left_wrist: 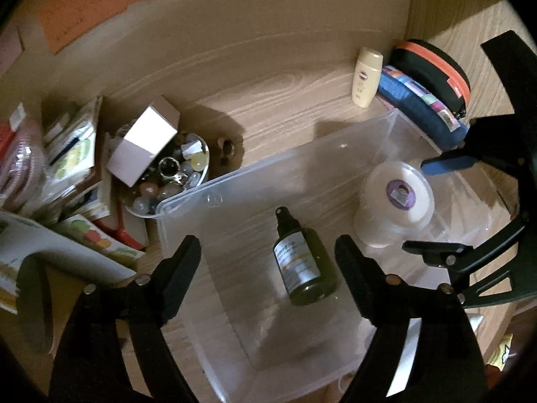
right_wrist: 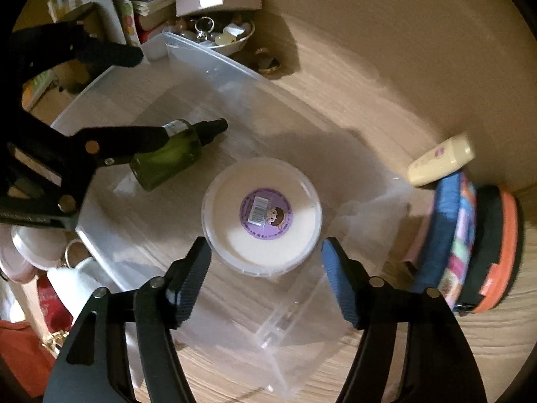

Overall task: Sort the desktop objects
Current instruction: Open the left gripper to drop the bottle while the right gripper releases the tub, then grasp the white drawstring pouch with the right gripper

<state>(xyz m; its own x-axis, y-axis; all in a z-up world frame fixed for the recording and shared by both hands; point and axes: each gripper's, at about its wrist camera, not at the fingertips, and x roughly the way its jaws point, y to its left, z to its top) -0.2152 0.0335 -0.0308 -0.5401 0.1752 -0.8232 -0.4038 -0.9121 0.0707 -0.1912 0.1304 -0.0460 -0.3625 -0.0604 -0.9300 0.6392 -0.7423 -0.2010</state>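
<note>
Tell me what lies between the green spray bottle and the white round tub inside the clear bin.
Nothing: between the green spray bottle and the white round tub only the bare floor of the clear bin shows, plainly in both wrist views.

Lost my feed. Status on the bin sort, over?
Both hand-held grippers open, left, right. Green bottle and white tub lie in clear bin. Nothing blocking.

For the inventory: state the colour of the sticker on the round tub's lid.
Purple sticker on the white tub; clearest in the right wrist view.
</note>
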